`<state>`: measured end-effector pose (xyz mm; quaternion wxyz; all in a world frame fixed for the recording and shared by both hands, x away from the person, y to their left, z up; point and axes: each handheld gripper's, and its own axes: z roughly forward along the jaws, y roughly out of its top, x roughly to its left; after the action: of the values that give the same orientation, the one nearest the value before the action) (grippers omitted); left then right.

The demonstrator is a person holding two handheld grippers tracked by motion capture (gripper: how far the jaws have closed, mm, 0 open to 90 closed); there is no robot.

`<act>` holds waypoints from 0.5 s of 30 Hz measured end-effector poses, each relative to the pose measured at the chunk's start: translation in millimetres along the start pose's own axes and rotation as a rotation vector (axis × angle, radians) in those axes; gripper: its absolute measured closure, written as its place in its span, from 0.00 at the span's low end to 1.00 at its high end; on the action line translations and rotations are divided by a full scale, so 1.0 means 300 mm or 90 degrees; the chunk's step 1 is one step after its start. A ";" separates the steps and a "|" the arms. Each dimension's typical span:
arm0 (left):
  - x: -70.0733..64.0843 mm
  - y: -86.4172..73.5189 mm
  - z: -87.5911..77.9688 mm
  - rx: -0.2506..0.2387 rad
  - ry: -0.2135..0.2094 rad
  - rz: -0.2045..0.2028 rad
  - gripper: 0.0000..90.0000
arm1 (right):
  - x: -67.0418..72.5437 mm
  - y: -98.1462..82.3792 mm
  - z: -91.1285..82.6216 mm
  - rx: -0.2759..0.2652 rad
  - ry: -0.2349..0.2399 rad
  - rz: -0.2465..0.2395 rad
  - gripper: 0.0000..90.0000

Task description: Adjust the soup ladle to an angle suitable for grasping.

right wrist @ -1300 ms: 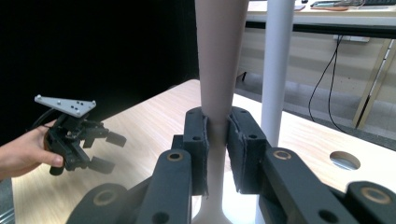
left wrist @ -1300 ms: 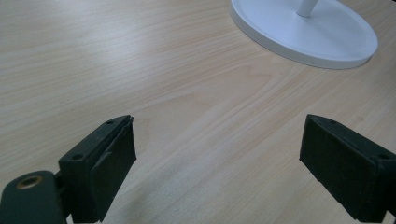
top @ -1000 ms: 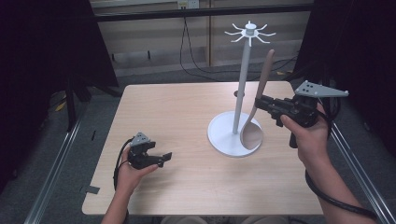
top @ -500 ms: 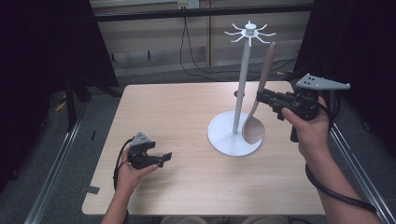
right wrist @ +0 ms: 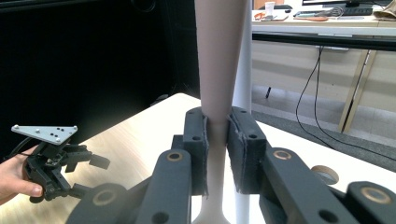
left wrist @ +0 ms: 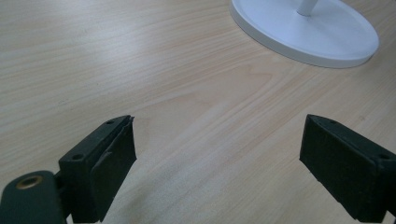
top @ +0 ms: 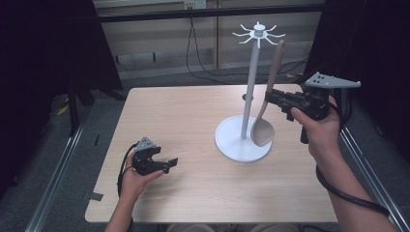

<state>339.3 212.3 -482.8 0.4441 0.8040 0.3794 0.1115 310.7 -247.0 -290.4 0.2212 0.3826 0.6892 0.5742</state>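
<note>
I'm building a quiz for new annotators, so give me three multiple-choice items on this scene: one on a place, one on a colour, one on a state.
1. Where does the spoon's bowl hang?
A. Over the stand's round base
B. Flat on the table's left edge
C. Under the table

2. What colour is the stand?
A. Red
B. White
C. Black

3. How is the left tool?
A. Shut on the spoon
B. Shut on a cable
C. Open, holding nothing

Key: 1 A, the wooden spoon, clamped at its handle by the right tool, hangs bowl-down over the base. 2 B, the stand is white from pole to base. 3 C, the left tool has its jaws apart over bare table.
</note>
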 end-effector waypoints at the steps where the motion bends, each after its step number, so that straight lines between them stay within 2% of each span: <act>1: 0.000 0.000 0.000 0.001 0.000 0.001 0.11 | 0.000 0.000 0.001 0.003 -0.001 0.002 0.87; 15: 0.002 -0.001 0.000 0.001 -0.001 -0.001 0.11 | -0.004 0.011 0.025 0.005 -0.001 0.002 0.87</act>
<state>339.6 213.0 -483.1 0.4440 0.8042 0.3795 0.1103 318.0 -243.1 -289.3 0.2195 0.3850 0.6904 0.5717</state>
